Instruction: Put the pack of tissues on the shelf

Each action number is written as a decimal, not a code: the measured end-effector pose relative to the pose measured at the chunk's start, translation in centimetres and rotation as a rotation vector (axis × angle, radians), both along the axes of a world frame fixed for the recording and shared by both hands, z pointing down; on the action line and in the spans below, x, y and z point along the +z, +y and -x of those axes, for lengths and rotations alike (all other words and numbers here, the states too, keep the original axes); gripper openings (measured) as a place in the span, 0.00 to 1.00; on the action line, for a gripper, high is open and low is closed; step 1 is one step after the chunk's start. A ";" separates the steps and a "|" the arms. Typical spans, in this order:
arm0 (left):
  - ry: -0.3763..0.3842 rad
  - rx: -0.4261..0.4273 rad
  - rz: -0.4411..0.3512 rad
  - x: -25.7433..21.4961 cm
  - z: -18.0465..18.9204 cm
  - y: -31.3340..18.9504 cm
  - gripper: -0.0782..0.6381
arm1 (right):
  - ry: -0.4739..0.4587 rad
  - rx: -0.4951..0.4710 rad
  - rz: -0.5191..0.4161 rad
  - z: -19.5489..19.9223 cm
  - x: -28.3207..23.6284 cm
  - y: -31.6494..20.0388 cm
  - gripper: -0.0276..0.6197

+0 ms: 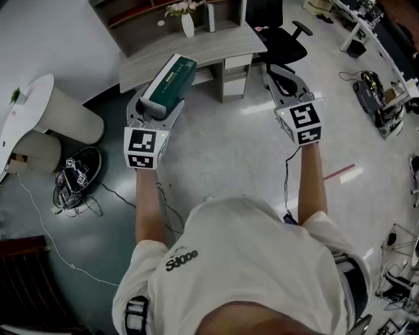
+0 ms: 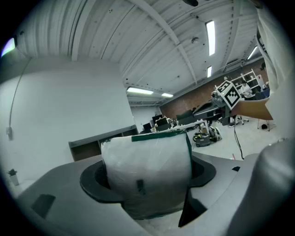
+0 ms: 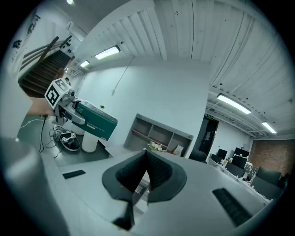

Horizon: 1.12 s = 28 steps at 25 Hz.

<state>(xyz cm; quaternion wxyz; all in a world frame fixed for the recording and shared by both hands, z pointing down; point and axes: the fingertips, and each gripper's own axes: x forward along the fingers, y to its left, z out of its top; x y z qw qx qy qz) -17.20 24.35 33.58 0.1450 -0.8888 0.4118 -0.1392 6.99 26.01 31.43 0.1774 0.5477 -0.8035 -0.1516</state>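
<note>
The pack of tissues (image 1: 170, 82) is a long green and white pack, held up in the air at the left, ahead of a grey desk. My left gripper (image 1: 157, 108) is shut on its near end, and the wrapped end (image 2: 147, 177) fills the space between the jaws in the left gripper view. From the right gripper view the pack (image 3: 95, 120) shows at the left, pointing right. My right gripper (image 1: 281, 84) is raised at the right, shut with nothing in it, its pads (image 3: 154, 173) pressed together. The shelf (image 3: 159, 136) with open compartments stands ahead against the wall.
A grey desk (image 1: 196, 52) with a white vase (image 1: 188, 25) stands in front of the shelf (image 1: 163, 10). A black office chair (image 1: 281, 39) is at its right. A round white table (image 1: 29, 108) and a bundle of cables (image 1: 78, 173) lie at the left.
</note>
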 end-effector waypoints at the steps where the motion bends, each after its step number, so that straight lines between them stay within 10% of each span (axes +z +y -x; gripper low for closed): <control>1: -0.007 -0.001 -0.002 0.1 0.1 -0.2 0.65 | 0.001 0.001 0.001 0.2 0.0 -0.3 0.04; 28: -0.039 -0.001 -0.028 1.7 7.8 -8.1 0.65 | -0.074 -0.086 0.043 8.9 1.0 -7.2 0.04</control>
